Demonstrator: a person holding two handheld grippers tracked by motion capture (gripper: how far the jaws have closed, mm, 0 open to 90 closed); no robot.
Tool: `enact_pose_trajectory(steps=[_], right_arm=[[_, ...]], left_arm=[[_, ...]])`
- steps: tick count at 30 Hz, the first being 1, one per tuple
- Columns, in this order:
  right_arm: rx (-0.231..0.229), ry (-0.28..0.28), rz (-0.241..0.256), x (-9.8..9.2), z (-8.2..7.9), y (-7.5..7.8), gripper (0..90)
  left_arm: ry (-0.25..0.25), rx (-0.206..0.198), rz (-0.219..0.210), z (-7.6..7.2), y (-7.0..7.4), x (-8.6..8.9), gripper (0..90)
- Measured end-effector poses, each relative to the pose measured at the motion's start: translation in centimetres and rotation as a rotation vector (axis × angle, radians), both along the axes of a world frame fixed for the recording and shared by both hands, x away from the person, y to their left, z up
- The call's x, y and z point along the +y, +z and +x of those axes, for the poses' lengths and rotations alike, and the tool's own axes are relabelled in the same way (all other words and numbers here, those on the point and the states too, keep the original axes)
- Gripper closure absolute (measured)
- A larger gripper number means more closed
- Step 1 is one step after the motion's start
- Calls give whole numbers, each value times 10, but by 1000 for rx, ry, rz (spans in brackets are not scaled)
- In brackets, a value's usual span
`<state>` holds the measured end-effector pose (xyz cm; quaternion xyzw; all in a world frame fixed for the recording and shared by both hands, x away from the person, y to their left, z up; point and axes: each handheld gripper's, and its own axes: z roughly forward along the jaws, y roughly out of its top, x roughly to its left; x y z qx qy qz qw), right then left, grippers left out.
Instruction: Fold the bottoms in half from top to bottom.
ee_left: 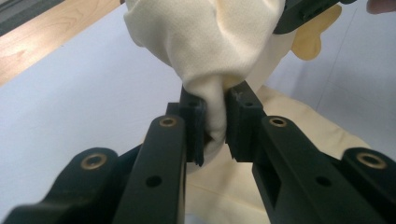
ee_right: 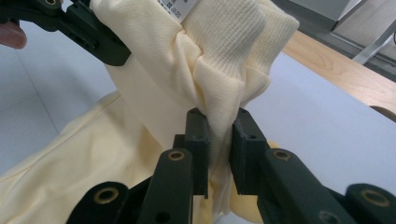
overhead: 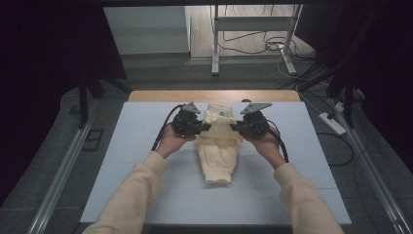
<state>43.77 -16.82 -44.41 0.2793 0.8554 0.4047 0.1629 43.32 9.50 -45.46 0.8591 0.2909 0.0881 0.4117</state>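
I have both tools clamped on the pale-yellow sweatshirt — left tool, right tool — its top lifted off the tabletop.

Only one printed item: a small white sewn-in label on the pale yellow knit garment, at 12 o'clock of the right gripper view, right at the frame edge. It carries tiny dark print, too small and cropped to read. No legible brand, number or sign elsewhere, either on the black two-jaw grippers or on the white table surface.
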Motion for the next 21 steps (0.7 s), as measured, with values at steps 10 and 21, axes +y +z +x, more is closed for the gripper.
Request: enact_pose_trajectory(steps=[10,21], right_arm=[[13,9,-1,0,-4,-5,783],[26,20,-2,1,-8,-13,782]], left_arm=[[-5,9,0,-5,-6,1,781],[-11,23,-8,-11,-16,2,778]])
